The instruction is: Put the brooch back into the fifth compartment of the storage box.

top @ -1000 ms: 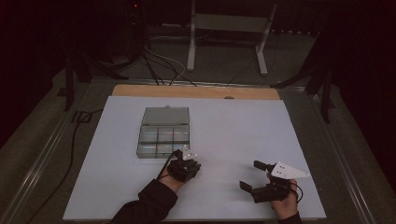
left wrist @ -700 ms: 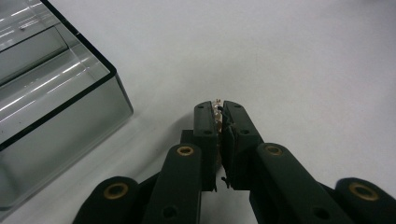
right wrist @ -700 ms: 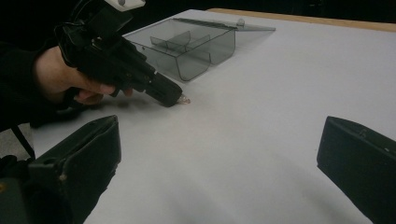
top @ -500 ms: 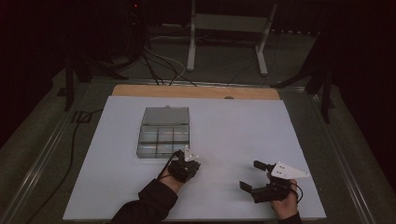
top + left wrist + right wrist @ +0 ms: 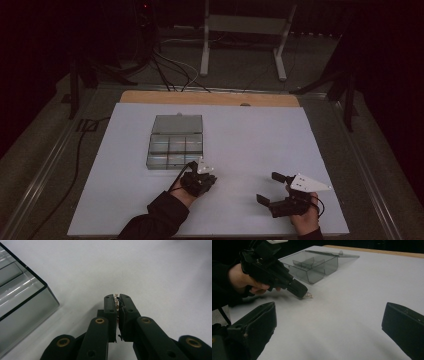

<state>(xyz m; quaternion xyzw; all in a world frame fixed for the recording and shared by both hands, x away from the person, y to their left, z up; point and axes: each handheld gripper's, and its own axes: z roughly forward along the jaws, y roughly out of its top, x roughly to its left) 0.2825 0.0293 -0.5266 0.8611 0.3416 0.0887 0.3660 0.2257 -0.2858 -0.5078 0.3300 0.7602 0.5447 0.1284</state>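
Holding a small pale piece (image 5: 117, 300) between the tips of my left gripper (image 5: 117, 298), I judge the pick as done: the jaws have just been closing and now pinch it, low over the white table (image 5: 250, 130). What the piece is, I cannot tell. It sits just right of the near right corner of the box (image 5: 176, 142), whose lid lies open on the far side. My right gripper (image 5: 274, 188) rests at the near right, jaws wide and empty. Next I should lift the piece, carry it left and far, and release it over one compartment.
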